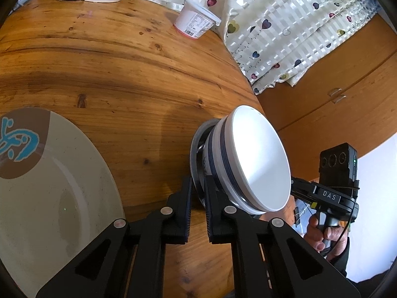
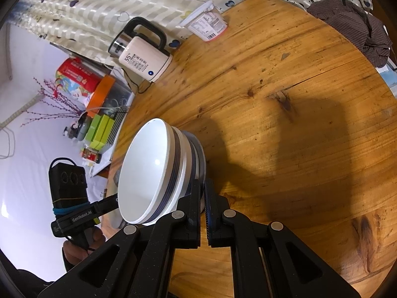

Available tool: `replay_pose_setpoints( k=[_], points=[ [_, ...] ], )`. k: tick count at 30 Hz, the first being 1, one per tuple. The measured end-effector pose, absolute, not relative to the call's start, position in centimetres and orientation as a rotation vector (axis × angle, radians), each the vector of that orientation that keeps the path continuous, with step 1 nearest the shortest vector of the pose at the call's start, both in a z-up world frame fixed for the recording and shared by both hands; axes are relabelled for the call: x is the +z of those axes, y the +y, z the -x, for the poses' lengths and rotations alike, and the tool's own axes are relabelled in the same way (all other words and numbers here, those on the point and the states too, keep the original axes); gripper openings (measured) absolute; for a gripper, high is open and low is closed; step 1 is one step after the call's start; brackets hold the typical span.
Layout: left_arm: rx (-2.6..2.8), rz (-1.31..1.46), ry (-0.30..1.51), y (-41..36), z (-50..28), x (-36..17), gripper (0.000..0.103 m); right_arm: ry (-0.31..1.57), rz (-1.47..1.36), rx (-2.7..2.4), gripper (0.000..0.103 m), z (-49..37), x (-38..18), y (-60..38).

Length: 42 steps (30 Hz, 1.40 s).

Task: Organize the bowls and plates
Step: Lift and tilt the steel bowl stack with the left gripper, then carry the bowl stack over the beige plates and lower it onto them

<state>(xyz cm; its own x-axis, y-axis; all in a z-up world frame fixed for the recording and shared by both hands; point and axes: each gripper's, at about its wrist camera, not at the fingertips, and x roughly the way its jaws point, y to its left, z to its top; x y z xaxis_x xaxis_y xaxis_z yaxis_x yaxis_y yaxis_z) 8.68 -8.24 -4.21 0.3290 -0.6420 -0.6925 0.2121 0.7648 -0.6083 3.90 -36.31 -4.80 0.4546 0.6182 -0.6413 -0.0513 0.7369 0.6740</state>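
A stack of white bowls with dark blue bands (image 1: 258,159) rests in a steel bowl or plate (image 1: 197,154), all tilted on edge over the round wooden table (image 1: 111,62). My left gripper (image 1: 197,191) is shut on the steel rim. My right gripper (image 2: 204,193) is shut on the same rim from the other side; the stack shows in the right wrist view (image 2: 148,173) too. A large cream plate with a brown and blue mark (image 1: 49,186) lies on the table at the left of the left wrist view.
A white electric kettle (image 2: 144,54) with its cord and a white tub lying on its side (image 2: 207,23) sit at the table's far edge by a heart-print curtain (image 1: 297,24). A dark cloth (image 2: 359,24) lies at the right edge. Boxes and clutter (image 2: 99,114) stand beside the table.
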Motion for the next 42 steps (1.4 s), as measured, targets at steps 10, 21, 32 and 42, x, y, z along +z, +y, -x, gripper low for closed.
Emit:
replay_pose_setpoints(
  k=[10, 21, 32, 42],
  points=[
    [-0.574, 0.455, 1.110, -8.1, -8.9, -4.4, 0.008, 1.024, -0.629, 0.449, 0.005, -4.0, -4.5, -36.0],
    [-0.575, 0.452, 1.090, -7.7, -8.5, -3.7, 0.008, 1.013, -0.621, 0.456, 0.005, -4.3, -3.6, -35.5],
    [-0.560, 0.452, 1.067, -6.6, -8.0, -2.4, 0.008, 1.001, -0.605, 0.477, 0.005, -4.6, -2.5, -34.4],
    [-0.538, 0.462, 1.030, -4.7, -7.2, -1.0, 0.008, 0.987, -0.579, 0.514, 0.005, -4.9, -1.2, -32.4]
  ],
)
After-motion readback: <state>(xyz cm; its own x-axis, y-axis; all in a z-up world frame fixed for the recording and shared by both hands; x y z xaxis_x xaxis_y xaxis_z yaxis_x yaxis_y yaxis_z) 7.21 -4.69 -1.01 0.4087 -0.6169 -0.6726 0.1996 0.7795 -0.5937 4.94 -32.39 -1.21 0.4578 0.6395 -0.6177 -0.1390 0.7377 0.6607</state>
